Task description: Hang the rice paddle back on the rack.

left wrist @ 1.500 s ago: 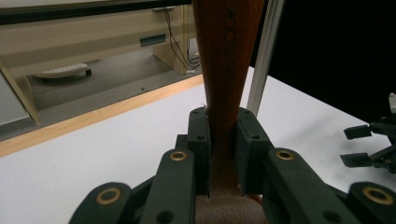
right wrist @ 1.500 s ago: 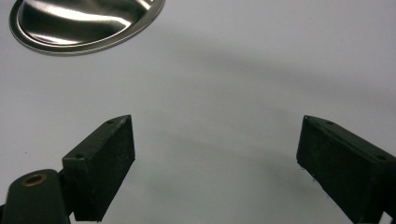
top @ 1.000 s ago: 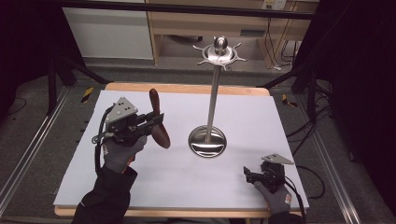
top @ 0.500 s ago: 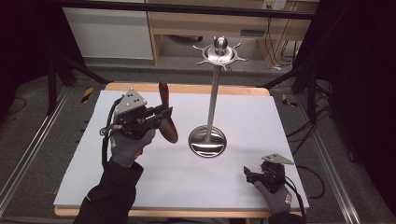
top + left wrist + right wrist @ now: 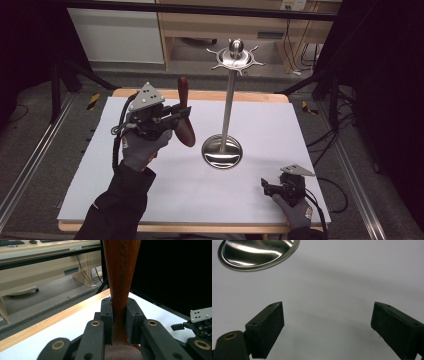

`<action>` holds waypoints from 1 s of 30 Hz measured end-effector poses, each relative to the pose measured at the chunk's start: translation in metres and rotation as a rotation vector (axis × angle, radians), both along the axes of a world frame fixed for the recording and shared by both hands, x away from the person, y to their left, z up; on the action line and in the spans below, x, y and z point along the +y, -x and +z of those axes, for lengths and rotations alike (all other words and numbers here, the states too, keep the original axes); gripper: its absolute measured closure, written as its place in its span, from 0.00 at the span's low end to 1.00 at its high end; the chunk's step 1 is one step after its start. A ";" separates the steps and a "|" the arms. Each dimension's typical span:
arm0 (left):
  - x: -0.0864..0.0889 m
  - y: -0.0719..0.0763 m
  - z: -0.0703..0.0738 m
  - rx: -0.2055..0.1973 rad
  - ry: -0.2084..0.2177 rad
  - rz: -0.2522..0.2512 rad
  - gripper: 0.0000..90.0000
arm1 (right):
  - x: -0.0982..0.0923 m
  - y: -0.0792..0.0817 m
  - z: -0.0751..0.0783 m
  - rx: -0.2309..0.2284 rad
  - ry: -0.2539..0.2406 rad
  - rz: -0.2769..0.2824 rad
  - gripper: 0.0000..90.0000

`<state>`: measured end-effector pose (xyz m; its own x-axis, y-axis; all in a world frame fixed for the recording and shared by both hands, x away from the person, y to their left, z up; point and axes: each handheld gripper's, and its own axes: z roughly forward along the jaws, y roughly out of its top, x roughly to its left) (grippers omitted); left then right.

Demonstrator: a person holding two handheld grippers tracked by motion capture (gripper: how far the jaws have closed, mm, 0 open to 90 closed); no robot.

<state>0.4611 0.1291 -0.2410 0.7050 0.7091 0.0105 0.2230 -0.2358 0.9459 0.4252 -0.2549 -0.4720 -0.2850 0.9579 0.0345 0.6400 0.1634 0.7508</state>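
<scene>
High view shows the left tongs (image 5: 180, 116) raised above the white surface (image 5: 280, 125), clenched on a wooden spoon (image 5: 185, 112) that stands nearly upright, its handle rising above the jaws and its dark bowl hanging below them. Left gripper view confirms the grasp: both black jaws press against the reddish wooden handle (image 5: 121, 272), which carries stamped lettering and climbs out of the top of the frame. Just to the right of the left tongs stands a metal utensil stand (image 5: 228, 90), its round polished base (image 5: 222, 151) on the surface and its hooked crown at the top of a thin pole. The right tongs (image 5: 266, 187) rest low on the surface, well apart from the left tongs and near the stand's base. Right gripper view shows their jaws released, spread wide over bare white surface, with the shiny base (image 5: 257, 252) ahead and to the left.
</scene>
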 end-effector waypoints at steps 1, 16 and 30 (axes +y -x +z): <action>-0.002 0.000 0.001 -0.004 -0.002 -0.002 0.86 | 0.000 0.000 0.000 0.001 -0.001 -0.002 0.13; -0.018 -0.008 0.019 -0.019 -0.018 -0.018 0.86 | -0.001 0.000 0.001 -0.006 -0.005 0.001 0.13; -0.028 -0.018 0.020 0.002 -0.033 -0.022 0.86 | -0.001 0.000 0.001 -0.006 -0.011 -0.001 0.13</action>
